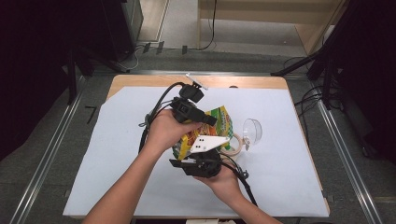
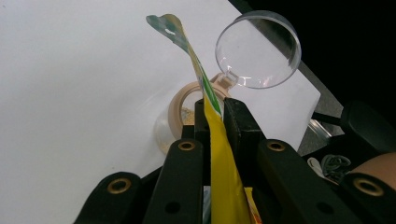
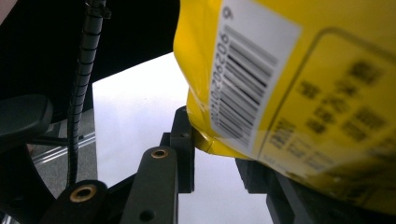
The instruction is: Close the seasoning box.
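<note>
At centre frame of the high view, the left gripper [image 1: 205, 119] has its fingers [image 2: 236, 121] closed on the top edge of the yellow snack bag [image 1: 212, 128]. Just below, the right gripper [image 1: 198, 156] fingers [image 3: 182, 135] clamp the bag's bottom corner, above the counter [image 1: 116, 140].

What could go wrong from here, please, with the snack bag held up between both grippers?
1. The left gripper pinches only the thin top edge of the snack bag; a hard pull might tear it open suddenly.
2. The contents could then miss the clear cup and scatter on the white sheet.
</note>
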Demonstrator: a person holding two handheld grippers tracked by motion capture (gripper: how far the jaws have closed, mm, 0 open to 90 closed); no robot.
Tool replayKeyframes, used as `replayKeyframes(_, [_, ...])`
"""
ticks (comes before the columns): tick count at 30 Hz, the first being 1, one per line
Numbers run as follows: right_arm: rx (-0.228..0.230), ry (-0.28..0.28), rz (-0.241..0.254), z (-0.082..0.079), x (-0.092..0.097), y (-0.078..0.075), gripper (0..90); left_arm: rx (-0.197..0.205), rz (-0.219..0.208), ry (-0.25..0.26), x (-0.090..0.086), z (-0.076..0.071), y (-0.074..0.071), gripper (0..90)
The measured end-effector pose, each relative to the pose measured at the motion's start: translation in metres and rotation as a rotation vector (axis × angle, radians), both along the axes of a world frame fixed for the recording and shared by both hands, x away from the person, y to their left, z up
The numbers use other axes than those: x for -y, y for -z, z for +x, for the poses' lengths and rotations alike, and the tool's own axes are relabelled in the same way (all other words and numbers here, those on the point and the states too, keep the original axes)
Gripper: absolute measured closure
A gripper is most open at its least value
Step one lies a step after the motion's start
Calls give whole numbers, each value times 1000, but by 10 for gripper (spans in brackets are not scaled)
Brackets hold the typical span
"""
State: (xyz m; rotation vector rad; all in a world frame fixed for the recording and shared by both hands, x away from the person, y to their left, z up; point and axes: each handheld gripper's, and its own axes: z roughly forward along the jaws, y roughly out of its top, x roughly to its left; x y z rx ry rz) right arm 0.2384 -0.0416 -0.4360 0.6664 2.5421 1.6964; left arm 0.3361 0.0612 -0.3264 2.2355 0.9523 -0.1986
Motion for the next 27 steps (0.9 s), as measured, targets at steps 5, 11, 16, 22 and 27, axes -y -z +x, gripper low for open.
replayKeyframes(5, [2, 1, 0, 0, 0, 0, 720, 5, 3, 3, 0, 0, -1, 845])
replayKeyframes(11, [-1, 1, 0, 0, 0, 0, 720, 0, 1, 1, 0, 0, 0, 844])
replayKeyframes(16, [-1, -2, -6, 0, 0, 0, 720, -2, -1, 2, 0, 0, 0, 844])
replayKeyframes(22, [-3, 0, 0, 0, 0, 0, 720, -1, 1, 3, 1, 0, 0, 844])
replayKeyframes(27, [-1, 2, 3, 0, 1, -1, 720, 1, 5, 7, 2, 0, -1, 843])
